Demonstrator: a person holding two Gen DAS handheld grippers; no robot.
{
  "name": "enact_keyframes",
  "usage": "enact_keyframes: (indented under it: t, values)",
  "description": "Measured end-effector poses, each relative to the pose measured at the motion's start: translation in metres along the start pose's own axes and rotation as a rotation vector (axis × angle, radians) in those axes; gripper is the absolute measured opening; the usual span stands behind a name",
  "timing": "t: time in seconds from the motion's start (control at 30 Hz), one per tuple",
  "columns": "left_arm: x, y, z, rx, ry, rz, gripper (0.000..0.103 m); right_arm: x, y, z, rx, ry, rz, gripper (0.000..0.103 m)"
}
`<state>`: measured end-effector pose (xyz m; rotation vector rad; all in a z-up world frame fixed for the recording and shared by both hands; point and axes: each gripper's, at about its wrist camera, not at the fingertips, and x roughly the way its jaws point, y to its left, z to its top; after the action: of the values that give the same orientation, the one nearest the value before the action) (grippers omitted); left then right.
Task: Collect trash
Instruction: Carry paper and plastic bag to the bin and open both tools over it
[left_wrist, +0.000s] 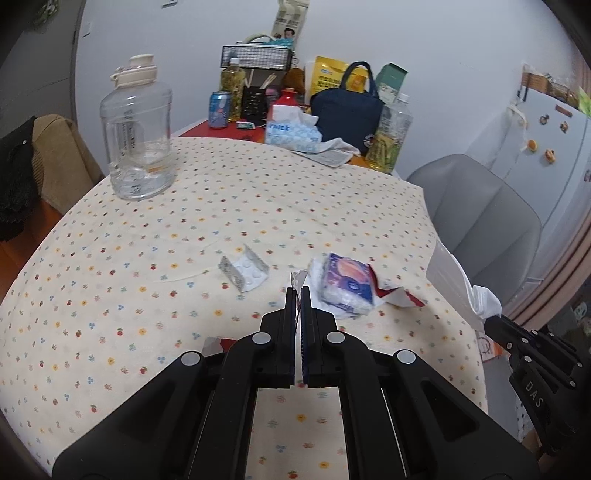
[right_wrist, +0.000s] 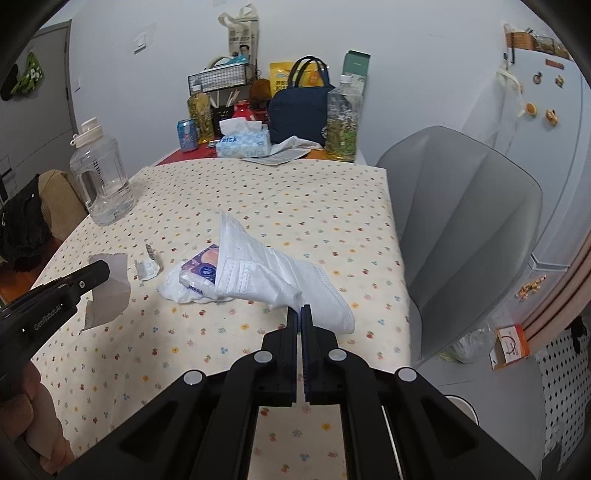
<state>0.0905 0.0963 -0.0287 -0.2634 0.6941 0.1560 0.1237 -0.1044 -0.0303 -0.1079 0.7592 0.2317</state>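
Observation:
My left gripper is shut on a torn red-and-white paper wrapper; from the right wrist view it hangs as a white scrap below that gripper. My right gripper is shut on the rim of a white plastic trash bag, held up over the table; the bag also shows at the right edge of the left wrist view. A purple tissue pack lies on crumpled white tissue. An empty pill blister lies to its left.
A floral tablecloth covers the table. A large clear water jug stands at the far left. Cans, bottles, a tissue box and a navy bag crowd the far end. A grey chair stands to the right.

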Motion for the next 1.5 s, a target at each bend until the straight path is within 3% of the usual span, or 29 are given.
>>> enact_keyframes:
  t: [0.83, 1.5]
  values:
    - [0.007, -0.136, -0.017, 0.203, 0.041, -0.164, 0.003, -0.051, -0.115, -0.043, 0.175, -0.005, -0.145, 0.003]
    - [0.024, -0.247, -0.049, 0.371, 0.105, -0.271, 0.003, -0.061, -0.208, -0.090, 0.348, 0.022, -0.257, 0.003]
